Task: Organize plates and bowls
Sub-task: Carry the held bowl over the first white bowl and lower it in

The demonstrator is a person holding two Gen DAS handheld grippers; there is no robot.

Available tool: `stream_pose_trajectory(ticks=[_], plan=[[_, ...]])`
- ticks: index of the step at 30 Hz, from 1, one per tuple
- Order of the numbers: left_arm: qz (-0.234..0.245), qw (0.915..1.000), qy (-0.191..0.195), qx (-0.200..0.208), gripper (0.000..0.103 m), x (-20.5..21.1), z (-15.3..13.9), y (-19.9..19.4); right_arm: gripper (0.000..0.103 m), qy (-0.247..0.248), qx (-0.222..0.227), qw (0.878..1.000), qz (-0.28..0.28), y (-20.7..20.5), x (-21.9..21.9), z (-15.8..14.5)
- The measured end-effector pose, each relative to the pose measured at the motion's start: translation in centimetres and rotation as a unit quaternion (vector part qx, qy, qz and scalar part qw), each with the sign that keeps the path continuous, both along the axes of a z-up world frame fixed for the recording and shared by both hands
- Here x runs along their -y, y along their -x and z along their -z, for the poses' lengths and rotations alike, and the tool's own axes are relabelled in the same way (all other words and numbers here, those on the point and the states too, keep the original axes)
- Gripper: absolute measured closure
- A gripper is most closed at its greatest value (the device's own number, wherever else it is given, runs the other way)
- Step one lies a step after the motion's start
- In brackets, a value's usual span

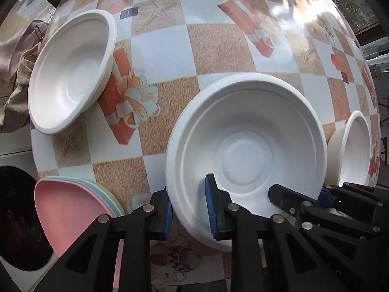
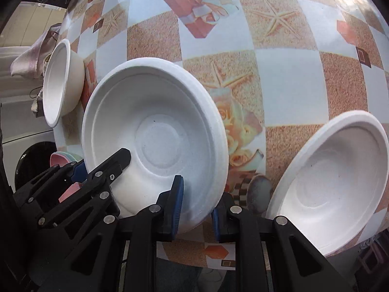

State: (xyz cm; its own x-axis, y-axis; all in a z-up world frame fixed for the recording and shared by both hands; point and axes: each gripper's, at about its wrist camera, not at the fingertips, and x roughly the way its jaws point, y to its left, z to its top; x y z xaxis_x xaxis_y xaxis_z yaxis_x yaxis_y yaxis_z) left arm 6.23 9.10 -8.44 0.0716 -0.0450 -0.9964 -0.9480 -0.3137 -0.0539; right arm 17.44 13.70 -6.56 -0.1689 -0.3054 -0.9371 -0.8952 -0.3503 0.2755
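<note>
Both claws straddle the near rim of one white bowl (image 1: 245, 160): the left claw (image 1: 189, 209) and right claw (image 2: 197, 209) each have one finger inside and one outside, probably to lift it level. Whether they pinch is unclear.

Spare bowls (image 1: 73, 70) sit beyond the left claw and just right of the right claw (image 2: 333, 182); pastel plates (image 1: 73, 206) are stacked left.

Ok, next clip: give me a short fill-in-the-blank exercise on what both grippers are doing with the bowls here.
1. Both grippers straddle the near rim of the same ____ middle bowl.
2. The left gripper and right gripper each have one finger ____ the bowl and one outside.
3. Left of that bowl lies a plate stack whose top plate is ____.
4. Counting all, ____ white bowls sit on the tablecloth.

Missing words: white; inside; pink; three
</note>
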Motion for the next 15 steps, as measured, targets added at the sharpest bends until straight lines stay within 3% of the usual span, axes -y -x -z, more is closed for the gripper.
stream_pose_trajectory(ticks=[6, 11, 15], plan=[[0.025, 0.9995, 0.015, 0.011, 0.075, 3.9, 0.5, -2.3, 0.08, 0.016, 0.013, 1.0, -0.015, -1.1, 3.5, 0.5], [0.034, 0.9989, 0.023, 0.022, 0.074, 4.5, 0.6, -2.6, 0.08, 0.012, 0.017, 0.999, -0.025, -1.2, 4.5, 0.0], [0.059, 0.9982, 0.007, 0.005, 0.074, 4.0, -1.0, -3.4, 0.08, -0.001, 0.016, 0.999, -0.036, 0.6, 4.5, -1.0]])
